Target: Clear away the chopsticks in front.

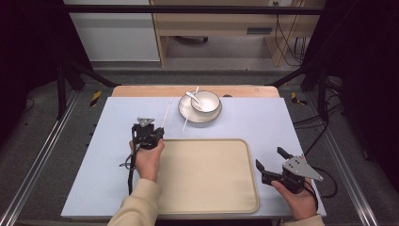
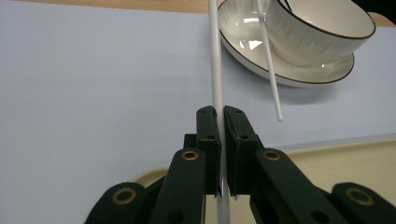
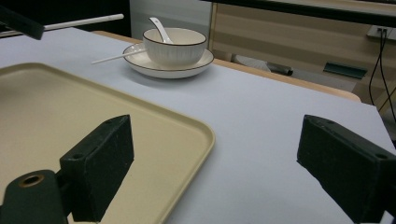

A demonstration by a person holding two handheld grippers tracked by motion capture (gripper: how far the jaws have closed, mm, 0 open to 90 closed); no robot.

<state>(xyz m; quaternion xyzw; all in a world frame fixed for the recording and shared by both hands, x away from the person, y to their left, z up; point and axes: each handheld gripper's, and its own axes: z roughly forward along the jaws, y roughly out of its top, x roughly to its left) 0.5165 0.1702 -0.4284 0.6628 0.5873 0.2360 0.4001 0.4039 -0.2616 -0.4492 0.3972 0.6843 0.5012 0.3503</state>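
Observation:
My left gripper [image 1: 159, 133] [image 2: 219, 113] is shut on a thin white chopstick [image 1: 167, 112] [image 2: 215, 65], just beyond the far left corner of the beige tray [image 1: 207, 188] [image 2: 336, 154]. The stick points away toward the table's far edge. A second white chopstick [image 1: 189, 115] [image 2: 270, 60] leans on the rim of a white plate [image 1: 186, 114] [image 2: 289, 70]. On the plate stands a white bowl [image 1: 207, 102] [image 3: 175, 46] with a spoon [image 1: 192, 96] [image 3: 159, 27] in it. My right gripper [image 1: 269, 157] [image 3: 217, 137] is open and holds nothing, right of the tray.
A pale blue mat [image 1: 113, 155] covers the table, with a wooden strip [image 1: 141, 90] along its far edge. The tray's flat bed [image 3: 56, 107] has nothing on it. Black frame rails [image 1: 42, 155] run along both sides.

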